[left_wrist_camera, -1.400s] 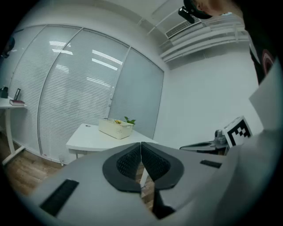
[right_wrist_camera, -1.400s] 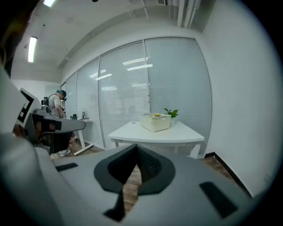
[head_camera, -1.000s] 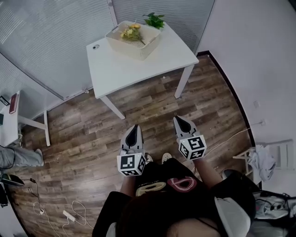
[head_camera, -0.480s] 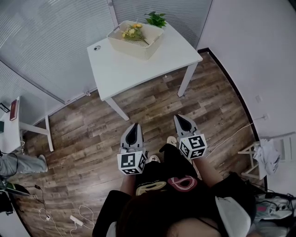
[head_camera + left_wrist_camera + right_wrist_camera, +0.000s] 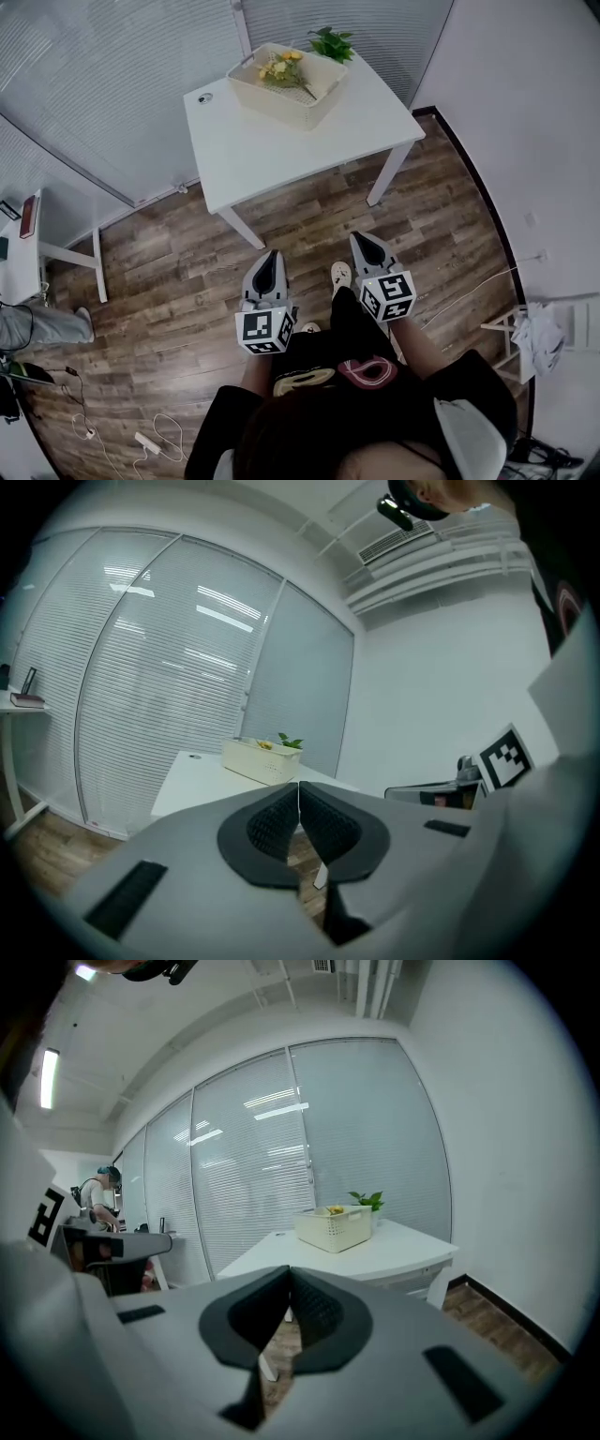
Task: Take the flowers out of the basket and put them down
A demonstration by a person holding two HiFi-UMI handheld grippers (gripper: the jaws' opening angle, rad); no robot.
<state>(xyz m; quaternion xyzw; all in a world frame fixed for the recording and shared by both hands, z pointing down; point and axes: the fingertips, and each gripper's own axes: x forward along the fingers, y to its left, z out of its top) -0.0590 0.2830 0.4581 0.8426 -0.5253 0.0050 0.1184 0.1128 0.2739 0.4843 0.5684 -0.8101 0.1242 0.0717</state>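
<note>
A cream basket (image 5: 288, 86) stands at the far side of a white table (image 5: 281, 150), holding yellow flowers (image 5: 279, 67) with green stems. The same basket (image 5: 260, 760) (image 5: 335, 1226) shows small and distant in both gripper views. Both grippers hang over the wooden floor, well short of the table. My left gripper (image 5: 269, 264) is shut and empty, its jaws meeting. My right gripper (image 5: 369, 247) is likewise shut with nothing between its pads.
A green potted plant (image 5: 331, 43) sits behind the basket at the table's far corner. A small round fitting (image 5: 203, 97) is set into the tabletop at left. A second small table (image 5: 23, 248) stands at far left. Cables (image 5: 150, 436) lie on the floor. Glass walls with blinds stand behind.
The table and basket have drifted slightly right and down in the head view as the person steps forward. Both grippers keep their pose and stay shut.
</note>
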